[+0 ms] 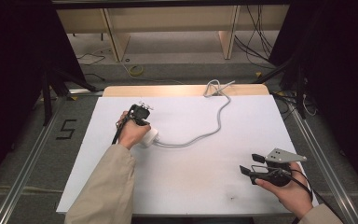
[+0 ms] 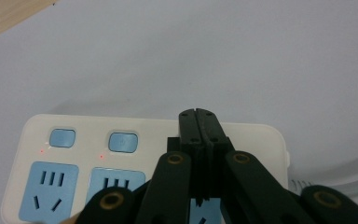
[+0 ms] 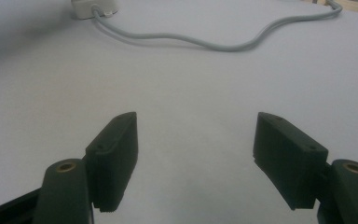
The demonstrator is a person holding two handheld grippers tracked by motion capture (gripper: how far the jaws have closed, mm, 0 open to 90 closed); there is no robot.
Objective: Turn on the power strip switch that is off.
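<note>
At the near edge of the tabletop [image 1: 191,186], well to the right of the power strip [image 1: 149,136], the right gripper [image 1: 251,164] rests low in the person's hand with its fingers [image 3: 114,158] spread wide apart and nothing between them. Farther in, on the left half of the white surface, the left gripper [image 2: 199,122] hangs right over the power strip, its fingers pressed together at the tips, pointing down at the strip's face beside the blue switches [image 2: 123,142]. The strip looks like a rigid, light plastic block, likely to slide on the smooth surface if pushed; its long sides would offer the surest hold. Beyond it, the grey cord [image 1: 216,121] snakes off toward the far edge, limp and likely to drag.
</note>
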